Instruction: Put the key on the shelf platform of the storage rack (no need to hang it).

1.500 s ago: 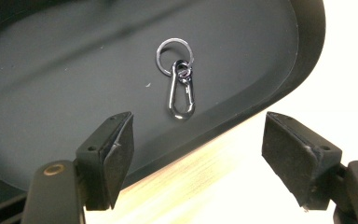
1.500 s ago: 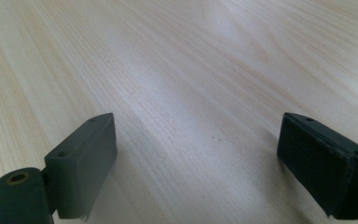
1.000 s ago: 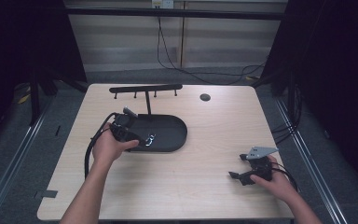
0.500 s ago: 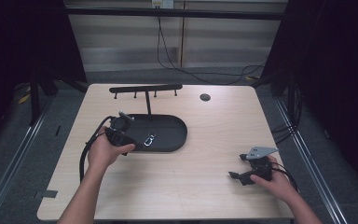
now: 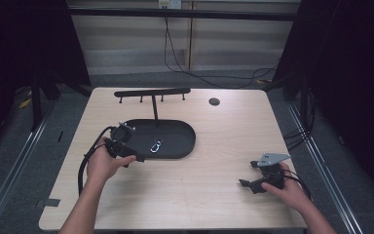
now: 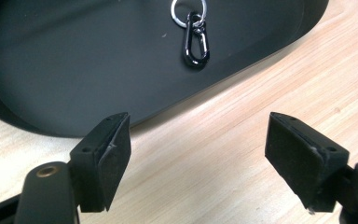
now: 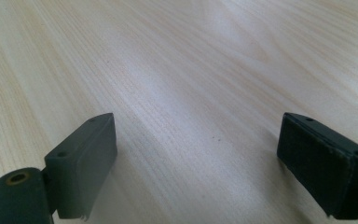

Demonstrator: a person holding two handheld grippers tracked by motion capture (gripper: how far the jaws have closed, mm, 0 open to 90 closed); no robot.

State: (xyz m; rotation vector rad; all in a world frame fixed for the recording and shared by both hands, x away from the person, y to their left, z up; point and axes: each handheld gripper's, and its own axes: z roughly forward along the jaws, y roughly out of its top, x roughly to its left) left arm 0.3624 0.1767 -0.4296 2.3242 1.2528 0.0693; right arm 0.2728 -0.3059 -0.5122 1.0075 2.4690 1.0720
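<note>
A black oval tray point(image 5: 175, 146) sits on a wooden table point(image 5: 214, 195). A key ring with a black clip point(image 6: 195, 39) lies inside the tray. The left claw point(image 6: 198, 144) hovers just outside the tray's rim, jaws apart and empty. The right claw point(image 7: 198, 163), well apart from the tray, is spread open over bare table.

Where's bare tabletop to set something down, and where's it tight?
Free: the wood between the tray and the right gripper, the far right corner past the round grommet, and the near middle between the forearms. Tight: the tray's left end, where the left gripper sits beside the keyring clip and hook stand.
</note>
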